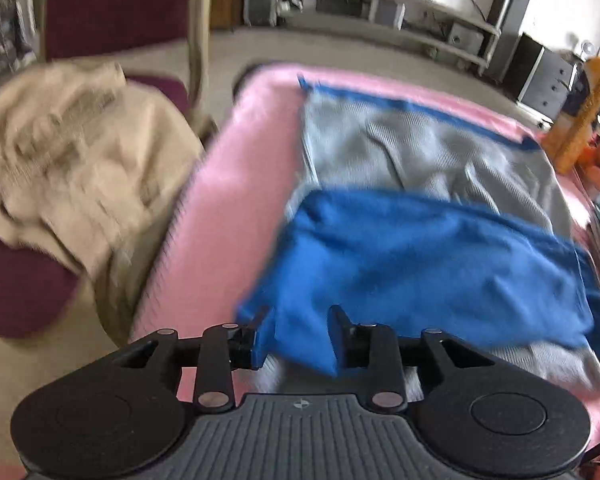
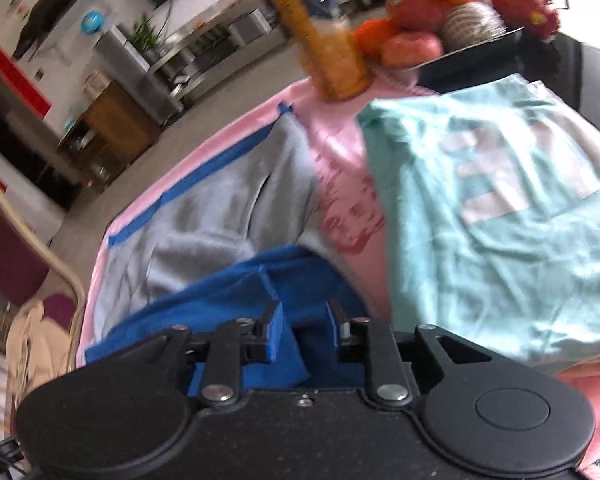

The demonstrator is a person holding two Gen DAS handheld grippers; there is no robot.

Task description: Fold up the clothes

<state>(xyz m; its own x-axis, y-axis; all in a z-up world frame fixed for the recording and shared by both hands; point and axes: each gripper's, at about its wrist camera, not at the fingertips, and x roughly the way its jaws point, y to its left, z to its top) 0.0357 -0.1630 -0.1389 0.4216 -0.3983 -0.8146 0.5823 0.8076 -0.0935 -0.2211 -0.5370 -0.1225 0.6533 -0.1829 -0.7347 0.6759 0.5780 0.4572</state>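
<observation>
A grey garment with blue trim [image 1: 420, 148] lies spread on the pink-covered table [image 1: 236, 184]. Its blue part [image 1: 420, 264] is folded over the grey. My left gripper [image 1: 300, 332] has blue cloth between its fingers at the near left corner, with the jaws well apart. In the right wrist view the same garment [image 2: 228, 208] lies left of centre. My right gripper [image 2: 304, 328] has the blue cloth [image 2: 236, 292] between its fingers at the near right corner, also with a gap.
A mint green shirt [image 2: 500, 216] lies on the table to the right. An orange bottle [image 2: 324, 44] and a tray of fruit [image 2: 440, 20] stand at the far edge. A beige garment [image 1: 72, 160] lies on a maroon chair [image 1: 16, 292] to the left.
</observation>
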